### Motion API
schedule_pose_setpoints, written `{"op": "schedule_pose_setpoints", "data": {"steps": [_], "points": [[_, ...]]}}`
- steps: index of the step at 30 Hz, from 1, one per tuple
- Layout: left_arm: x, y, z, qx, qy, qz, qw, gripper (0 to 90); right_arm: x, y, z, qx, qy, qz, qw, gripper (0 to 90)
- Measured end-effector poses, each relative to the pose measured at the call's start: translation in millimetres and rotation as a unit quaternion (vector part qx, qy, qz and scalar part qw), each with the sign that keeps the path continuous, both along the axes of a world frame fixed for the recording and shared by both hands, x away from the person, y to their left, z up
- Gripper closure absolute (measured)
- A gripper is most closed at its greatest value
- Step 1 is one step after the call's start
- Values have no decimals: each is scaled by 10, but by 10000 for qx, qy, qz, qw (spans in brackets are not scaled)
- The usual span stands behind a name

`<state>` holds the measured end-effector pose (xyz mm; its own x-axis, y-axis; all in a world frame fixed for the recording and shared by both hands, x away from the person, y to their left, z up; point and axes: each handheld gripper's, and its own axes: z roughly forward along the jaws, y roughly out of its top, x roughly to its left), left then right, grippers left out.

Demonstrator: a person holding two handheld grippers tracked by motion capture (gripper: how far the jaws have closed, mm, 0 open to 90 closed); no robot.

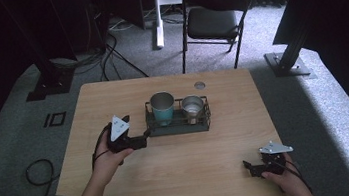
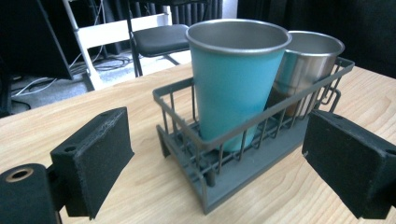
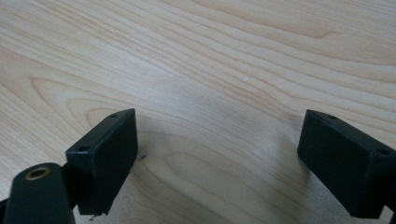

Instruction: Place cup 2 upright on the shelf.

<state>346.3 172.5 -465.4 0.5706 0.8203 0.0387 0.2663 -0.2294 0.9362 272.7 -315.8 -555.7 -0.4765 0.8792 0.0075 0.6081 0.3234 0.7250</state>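
A dark wire basket (image 1: pixel 205 124) (image 2: pixel 219 186) stands mid-table. In its left end stands a teal metal cup (image 1: pixel 162 108) (image 2: pixel 231 88), and a shorter steel cup (image 1: pixel 193 108) (image 2: pixel 303 70) stands in its right end. My left gripper (image 1: pixel 143 136) (image 2: pixel 219 161) is open at the basket's left end, with its jaws spread on either side of that end and nothing between them. Low over bare wood near the table's front right, my right gripper (image 1: pixel 249 167) (image 3: pixel 215 158) is open and empty.
The wooden table (image 1: pixel 182 177) has a small round cable hole (image 1: pixel 199 85) at its far edge. A black folding chair (image 1: pixel 213 20) stands beyond the table on grey carpet, with cables and dark stands (image 1: pixel 49 78) to the left and right.
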Motion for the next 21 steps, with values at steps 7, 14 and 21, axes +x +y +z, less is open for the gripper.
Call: {"op": "schedule_pose_setpoints", "data": {"steps": [7,14,21], "points": [[-111,133,-65,4,18,44,10000,90,0,0,0,1,0,-1,10000,117],[-205,268,-138,-54,84,132,9999,90,0,0,0,-1,1,0,10000,117],[-285,369,-223,-75,193,187,9996,90,0,0,0,-1,0,2,10000,117]]}}
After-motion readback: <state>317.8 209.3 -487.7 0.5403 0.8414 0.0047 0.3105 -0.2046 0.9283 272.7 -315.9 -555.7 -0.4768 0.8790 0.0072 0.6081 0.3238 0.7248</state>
